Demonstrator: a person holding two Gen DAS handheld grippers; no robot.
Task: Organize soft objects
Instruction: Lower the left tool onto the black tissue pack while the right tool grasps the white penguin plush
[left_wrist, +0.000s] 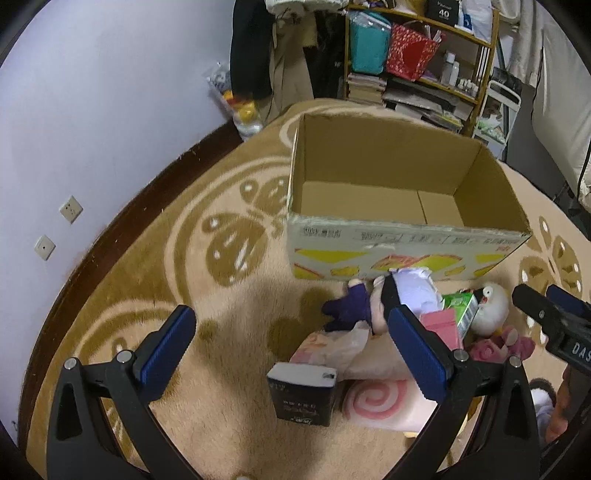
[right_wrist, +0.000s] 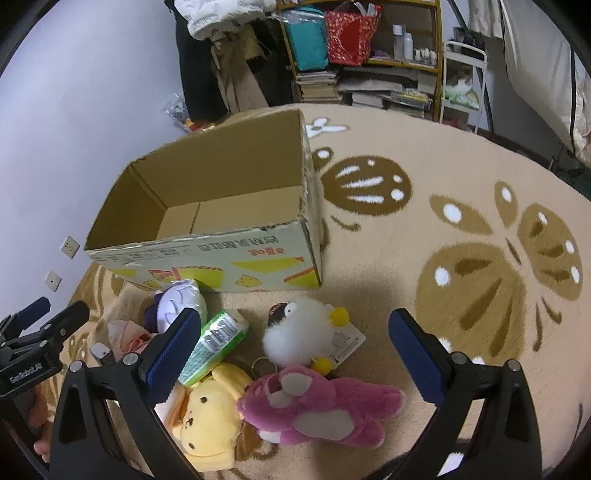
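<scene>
Carton (right_wrist: 207, 254) sits upper left, one only, long axis left-right, mouth up. Your right gripper (right_wrist: 291, 354) and left gripper (left_wrist: 291, 354) are both spread, over pink bear (right_wrist: 325, 406), yellow dog (right_wrist: 207, 421), white penguin (right_wrist: 295, 332).

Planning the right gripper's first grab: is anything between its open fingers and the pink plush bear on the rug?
Nothing visible does. The right gripper is open above the pink plush bear, whose top is uncovered; the white fluffy penguin toy lies just beyond it.
</scene>
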